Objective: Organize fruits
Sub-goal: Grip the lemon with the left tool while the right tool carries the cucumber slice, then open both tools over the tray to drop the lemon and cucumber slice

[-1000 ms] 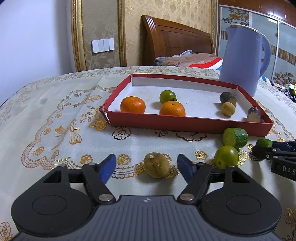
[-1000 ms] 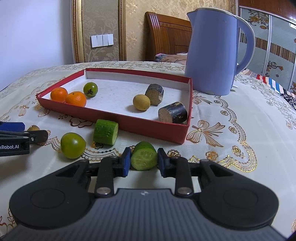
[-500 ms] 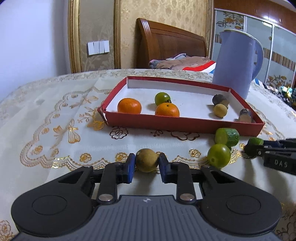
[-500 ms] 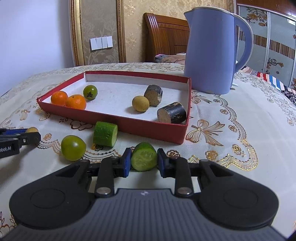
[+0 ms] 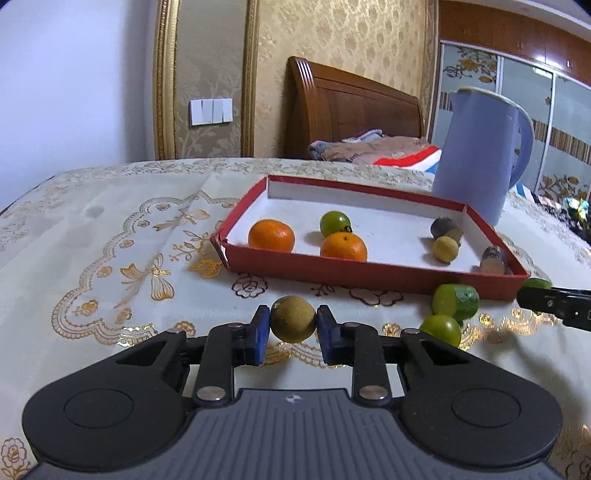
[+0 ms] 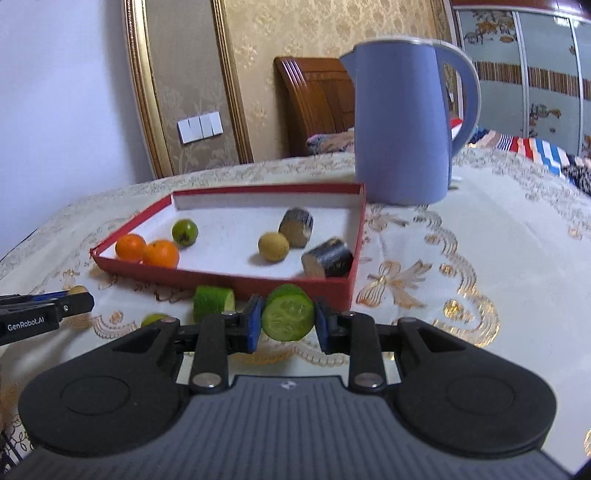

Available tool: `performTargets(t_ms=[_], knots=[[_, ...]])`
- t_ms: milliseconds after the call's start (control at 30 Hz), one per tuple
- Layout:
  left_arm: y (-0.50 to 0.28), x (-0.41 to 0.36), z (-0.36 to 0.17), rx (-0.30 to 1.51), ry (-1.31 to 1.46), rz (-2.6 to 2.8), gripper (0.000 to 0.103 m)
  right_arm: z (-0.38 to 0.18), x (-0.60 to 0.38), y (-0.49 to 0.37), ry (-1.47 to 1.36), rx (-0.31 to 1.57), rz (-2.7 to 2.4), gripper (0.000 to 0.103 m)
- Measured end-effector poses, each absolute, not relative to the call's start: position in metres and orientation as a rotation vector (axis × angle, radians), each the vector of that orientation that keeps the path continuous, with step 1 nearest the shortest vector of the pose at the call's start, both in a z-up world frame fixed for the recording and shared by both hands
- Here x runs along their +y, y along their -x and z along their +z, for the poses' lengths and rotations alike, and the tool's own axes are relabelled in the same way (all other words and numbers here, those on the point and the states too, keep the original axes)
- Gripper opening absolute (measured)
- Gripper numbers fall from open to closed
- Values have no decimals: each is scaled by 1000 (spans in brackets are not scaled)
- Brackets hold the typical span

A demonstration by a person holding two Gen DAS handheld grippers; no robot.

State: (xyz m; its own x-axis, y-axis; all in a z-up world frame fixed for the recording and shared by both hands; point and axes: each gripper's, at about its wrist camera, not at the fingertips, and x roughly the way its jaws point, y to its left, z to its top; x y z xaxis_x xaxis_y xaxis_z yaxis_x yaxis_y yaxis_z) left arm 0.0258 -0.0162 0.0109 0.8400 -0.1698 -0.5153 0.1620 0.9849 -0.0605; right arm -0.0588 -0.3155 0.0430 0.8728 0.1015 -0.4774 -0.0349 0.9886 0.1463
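Both fruits lifted, brown fruit [image 5: 293,324], cucumber piece [image 6: 288,317]

Left gripper [image 5: 291,334]: black plastic body, grey ribbed centre plate with small white logo, two round recessed discs at the sides. Black linkage arms with silver rivets; blue pads [image 5: 259,334] on the fingers. Right gripper [image 6: 287,328]: same build. White "GenRobot.AI" lettering shows on the left gripper's side.

Wooden headboard [image 5: 354,110], gold damask wallpaper [image 5: 343,33]
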Motion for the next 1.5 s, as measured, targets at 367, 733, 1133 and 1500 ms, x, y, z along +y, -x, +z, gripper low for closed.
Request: performTargets(t_ms=[367,733,1133,1500], knots=[[-55,-27,29,532,29,-176,27,63,-302,21,-74,480,56,28],[-121,-50,40,509,35,-99,27,63,-275,-43,-10,498,47,28],[-181,-46,21,586,65,-20,27,44,-259,-92,38,553,49,28],[-187,-50,12,590,21,1,27,35,-255,-103,50,597,49,28]])
